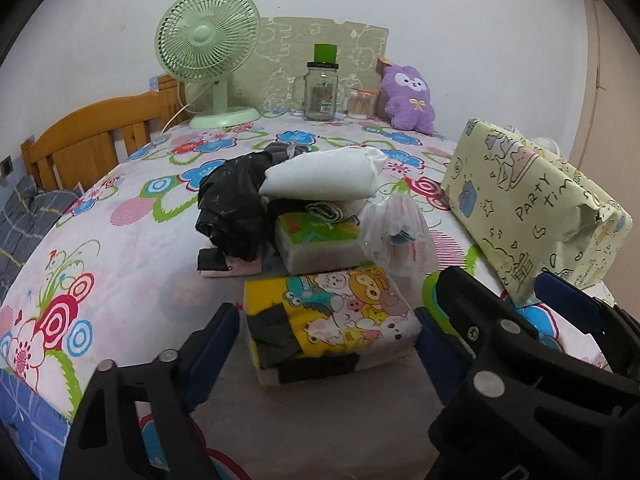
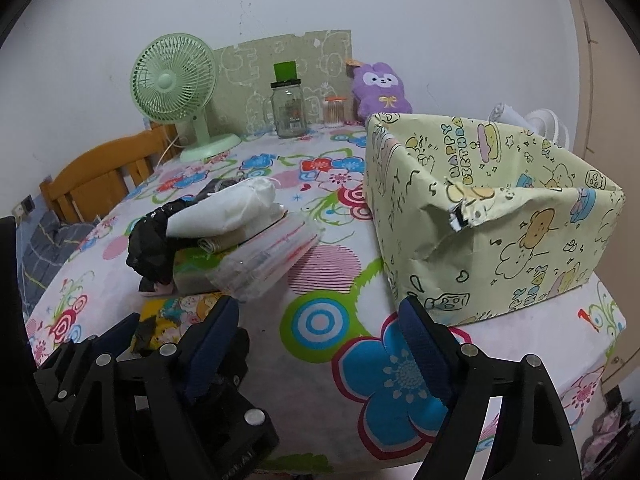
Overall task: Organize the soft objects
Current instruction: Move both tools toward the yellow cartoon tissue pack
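Near the front edge of the floral-clothed worktop point(image 2: 352, 364) lies a flat yellow cartoon-print packet point(image 1: 332, 320), between the left gripper's point(image 1: 326, 344) parted jaws, pads not pressing it. Behind it sits a heap of a black bag point(image 1: 232, 204), white folded cloth point(image 1: 324, 178) and green tissue pack point(image 1: 316, 240). The right gripper point(image 2: 320, 344) hangs open over bare cloth beside the pale-green paper-wrapped box point(image 2: 500, 236) at the right edge.

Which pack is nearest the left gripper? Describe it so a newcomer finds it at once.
On the flower-print tablecloth, left of the paper-wrapped box, sits a pile of soft goods. The yellow cartoon-print pack lies at its near edge, between the open left gripper's fingers. It alone is yellow with cartoon animals and black patches.
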